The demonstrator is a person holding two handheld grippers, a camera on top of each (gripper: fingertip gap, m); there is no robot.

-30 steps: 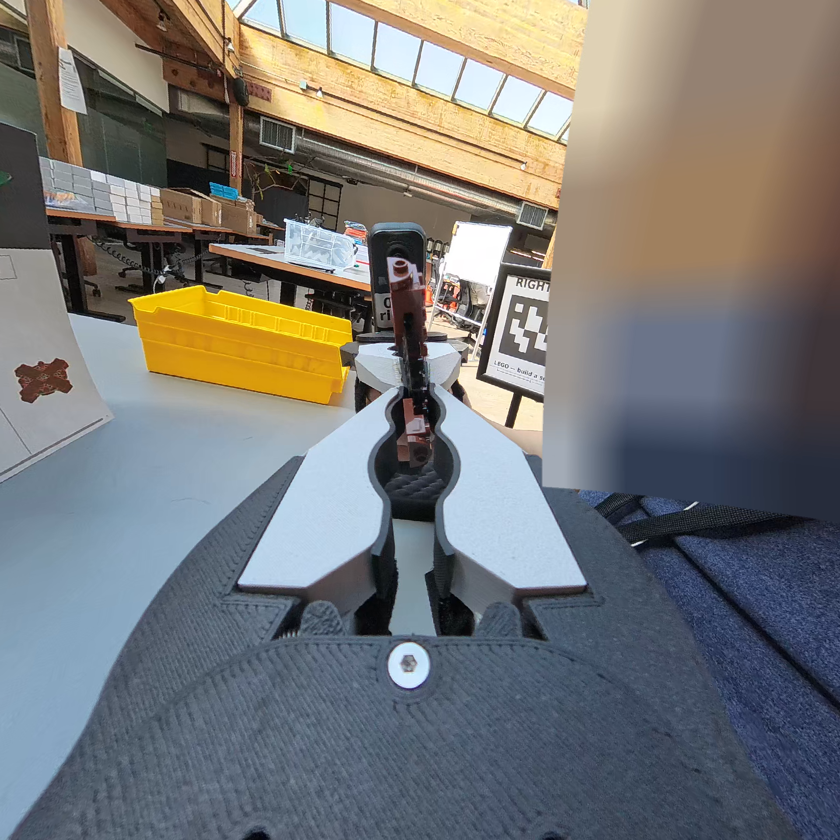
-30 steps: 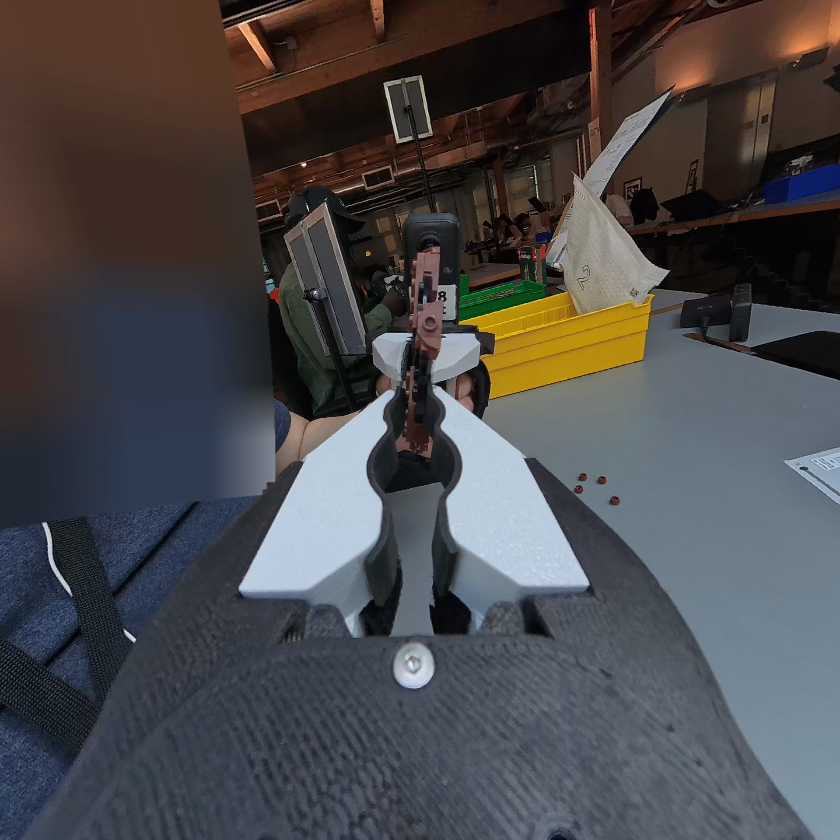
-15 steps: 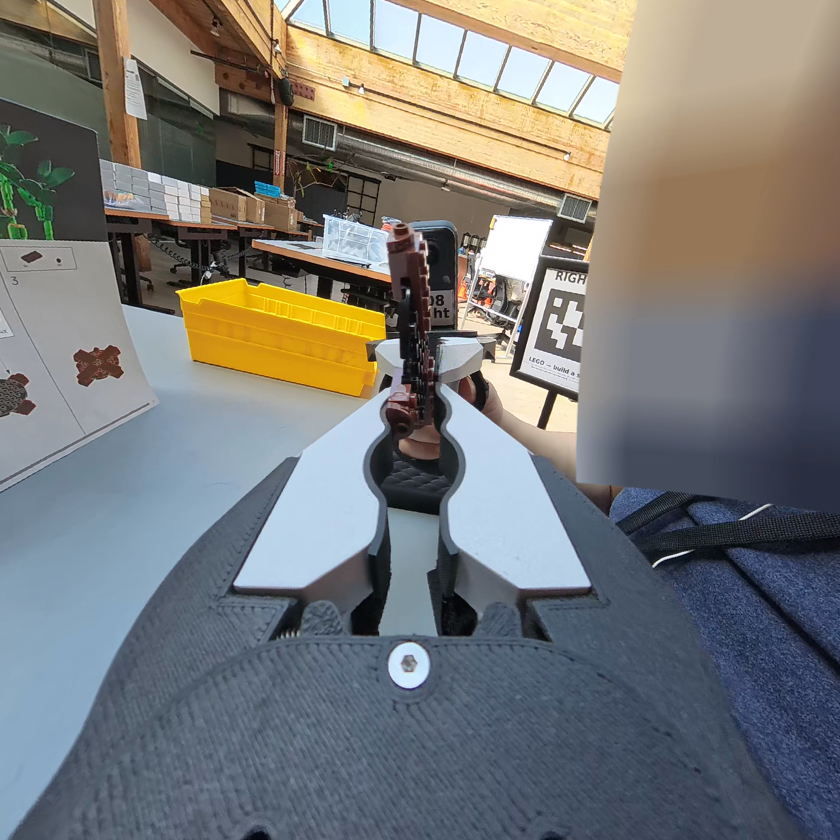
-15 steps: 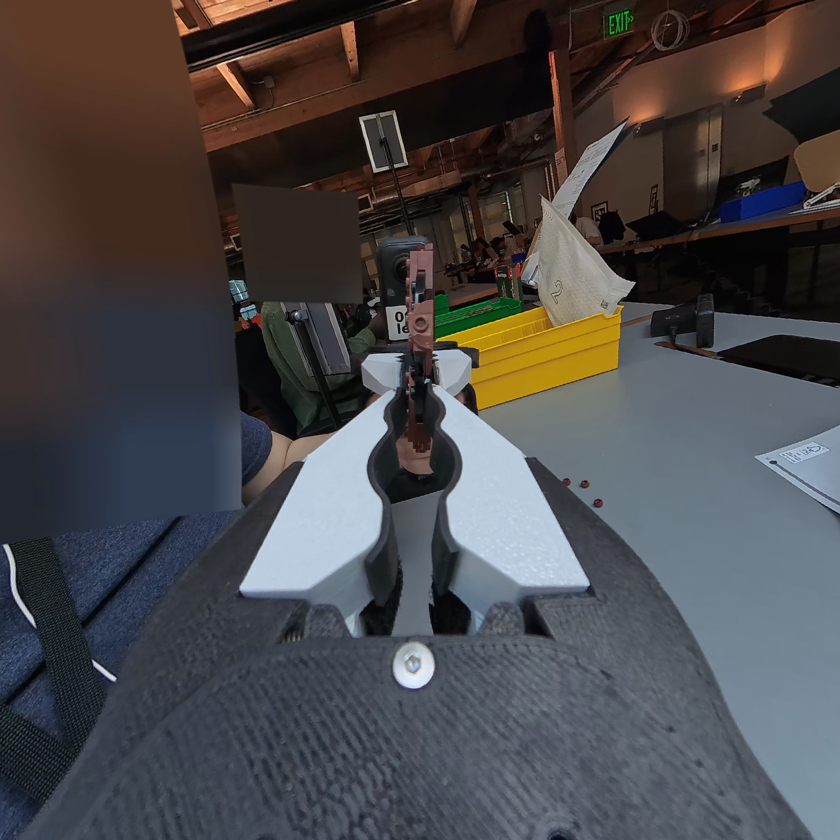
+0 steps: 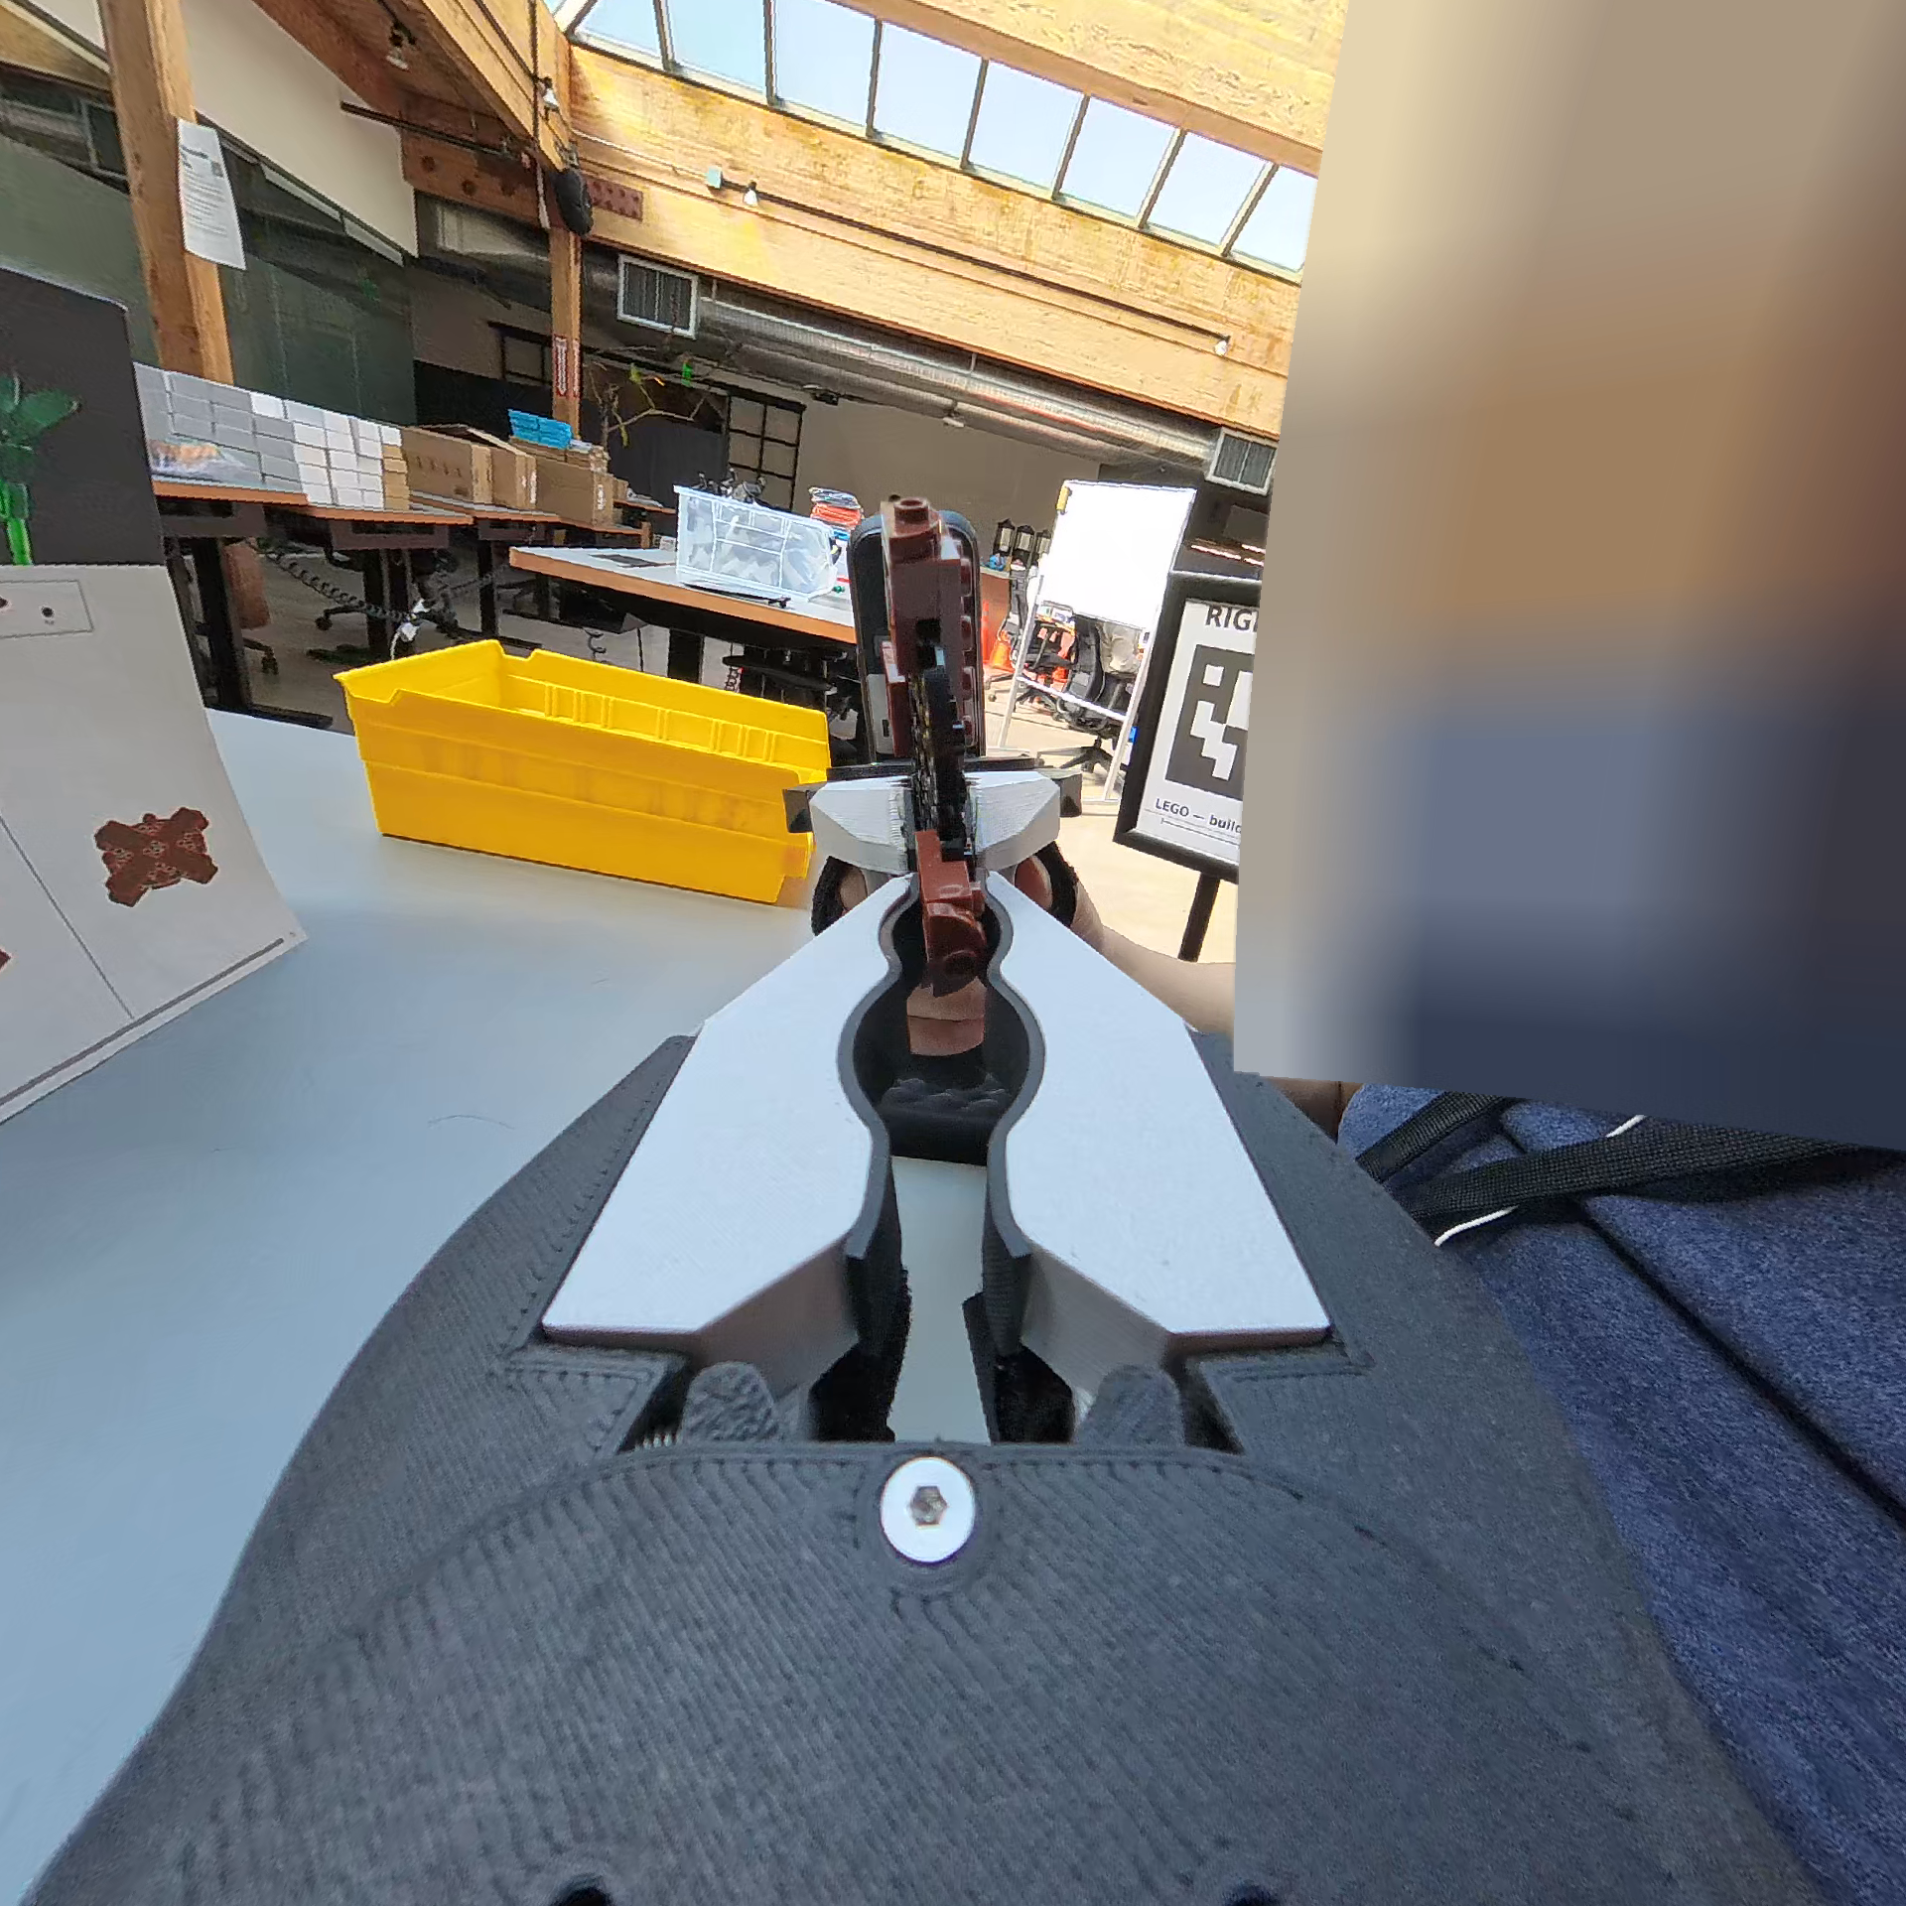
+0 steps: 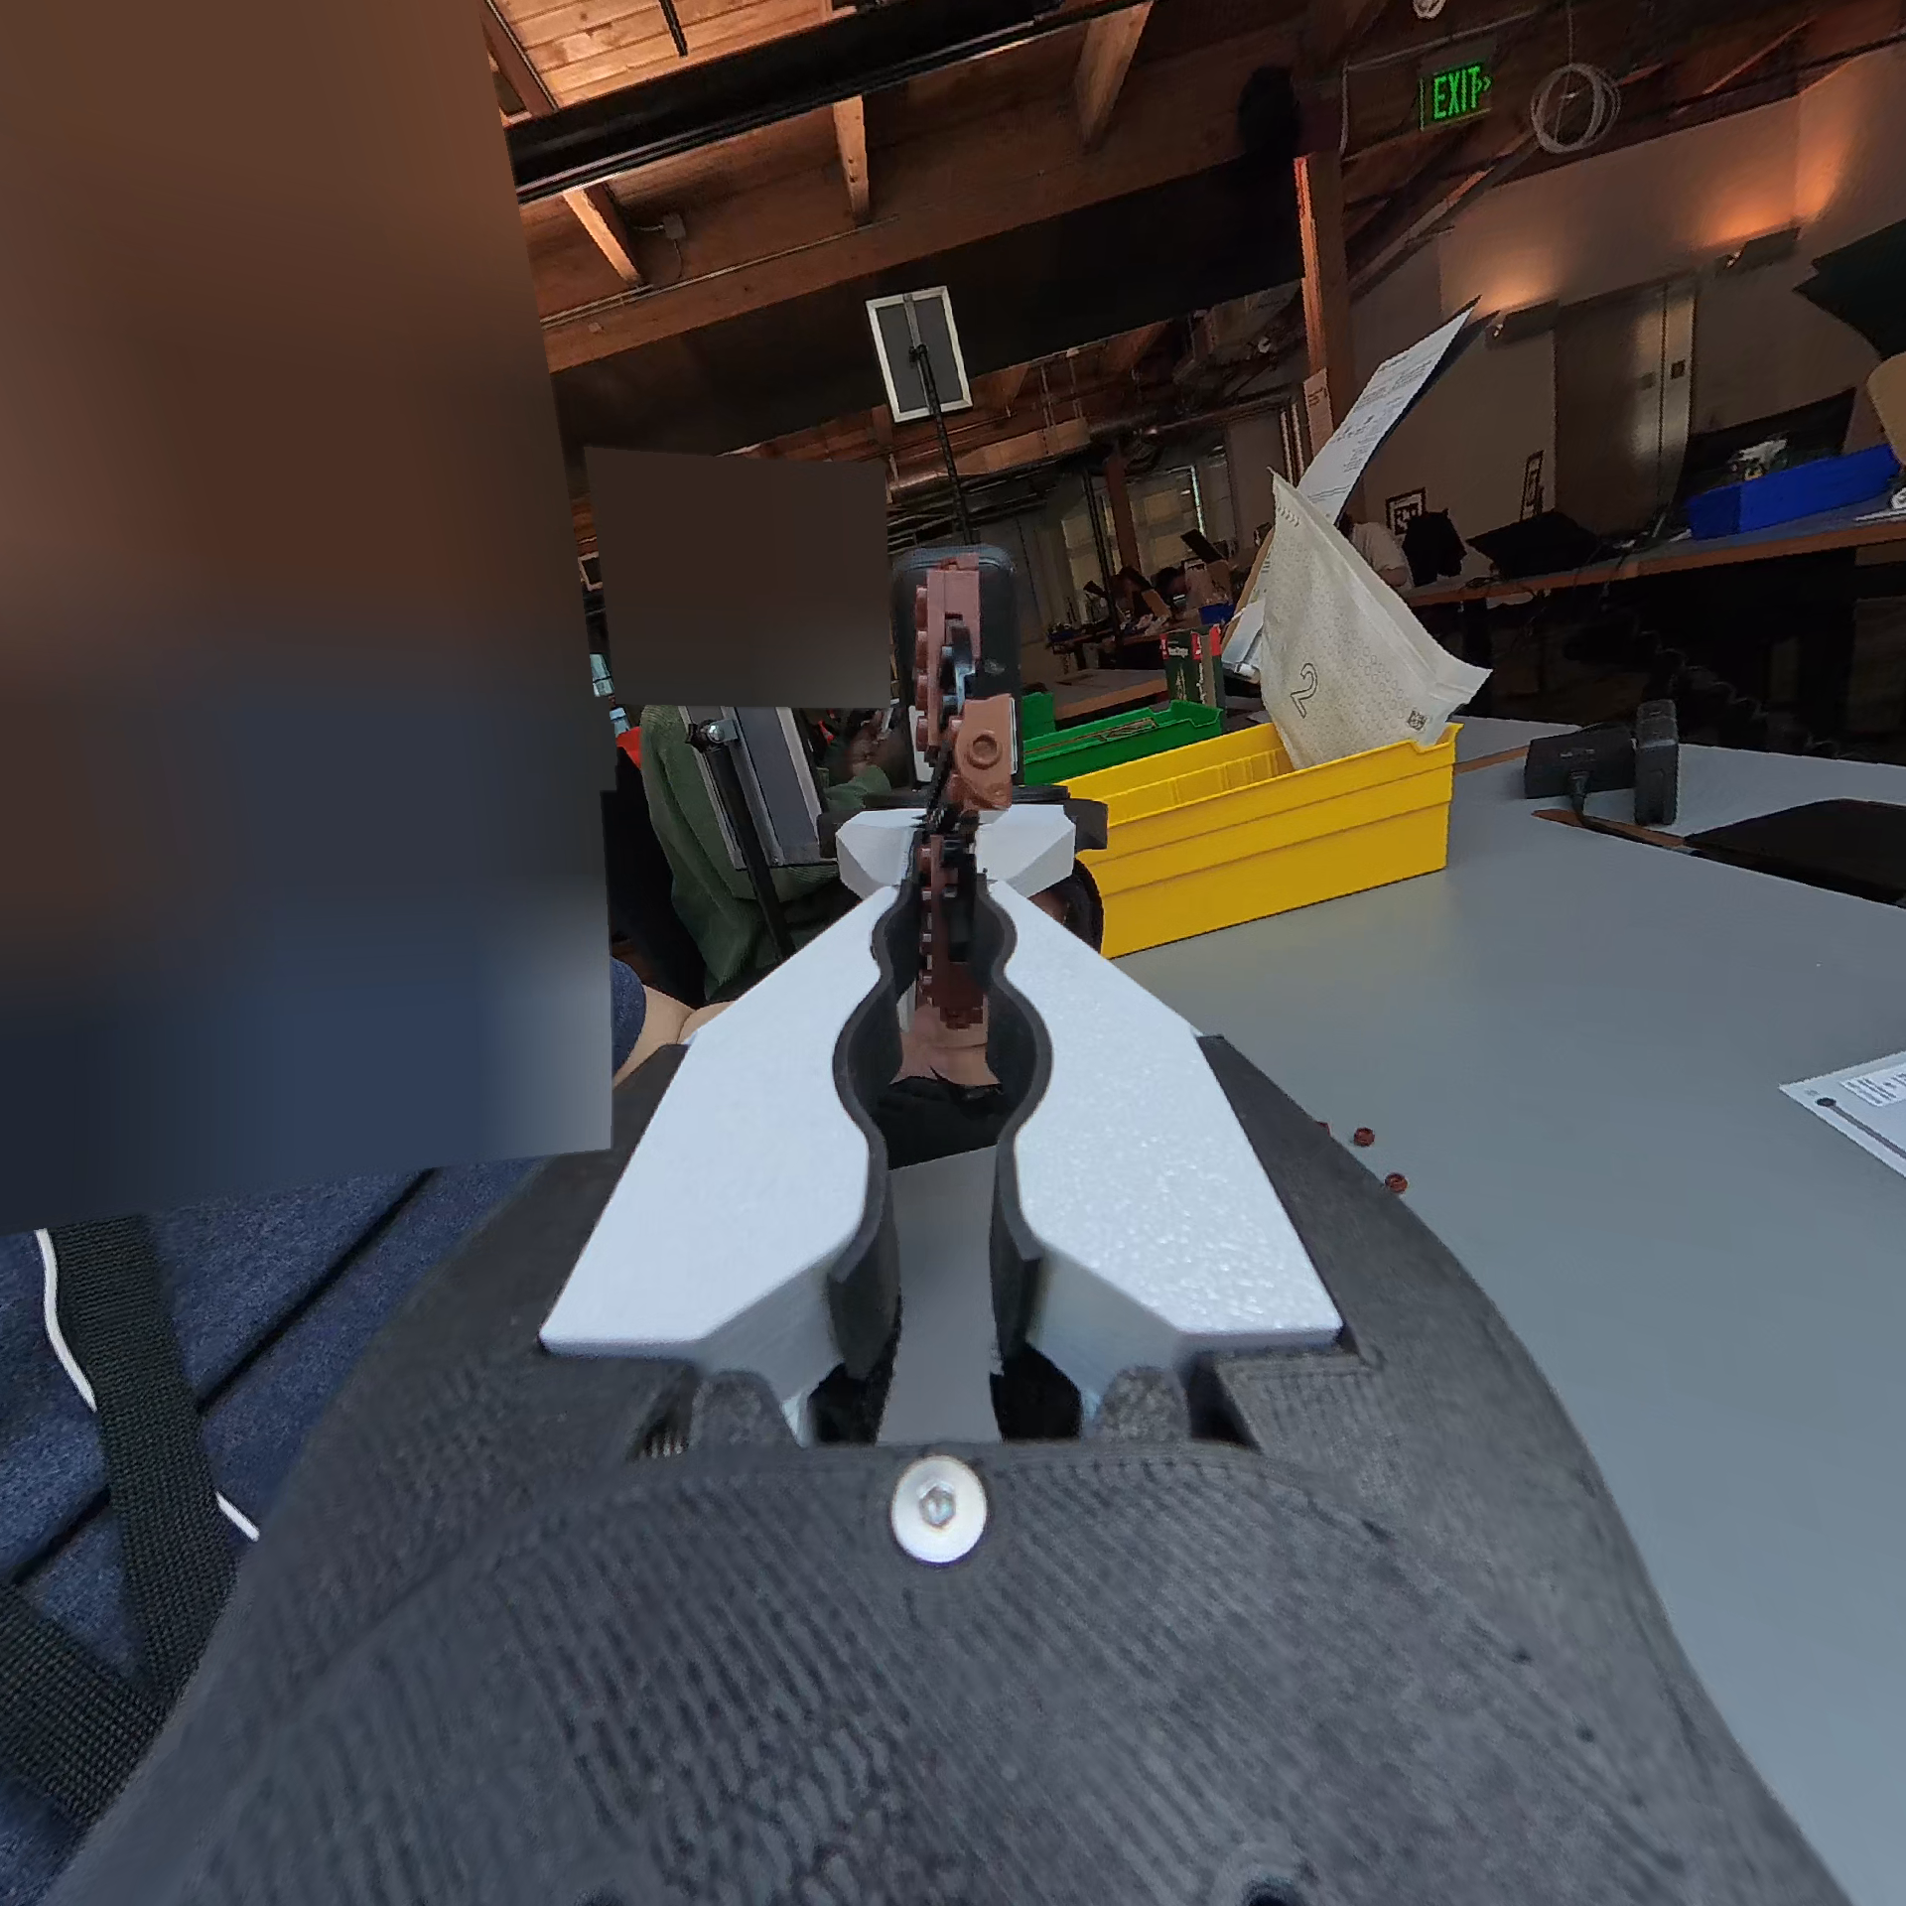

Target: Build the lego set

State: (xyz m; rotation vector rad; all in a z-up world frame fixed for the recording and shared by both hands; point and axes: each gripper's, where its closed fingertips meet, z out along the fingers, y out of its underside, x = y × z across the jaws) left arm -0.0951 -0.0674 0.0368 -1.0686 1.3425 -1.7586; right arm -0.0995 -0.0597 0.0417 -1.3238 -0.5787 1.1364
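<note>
lego assembly [image 5: 933, 722] | brown-black, flat | upright, edge-on | held above table

Left wrist view: a framed sign [image 5: 1202, 722] at 3 o'clock bears lettering around a black-and-white square marker; an instruction sheet [image 5: 113, 825] at 9 o'clock carries small print. Right wrist view: a lit green ceiling sign [image 6: 1454, 93] at 1 o'clock; a white bag [image 6: 1341, 660] in the yellow bin [image 6: 1269, 825] shows one printed numeral.

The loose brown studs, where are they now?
Right wrist view only: two studs lie on the grey table, just right of the right claw, before the yellow bin.
</note>
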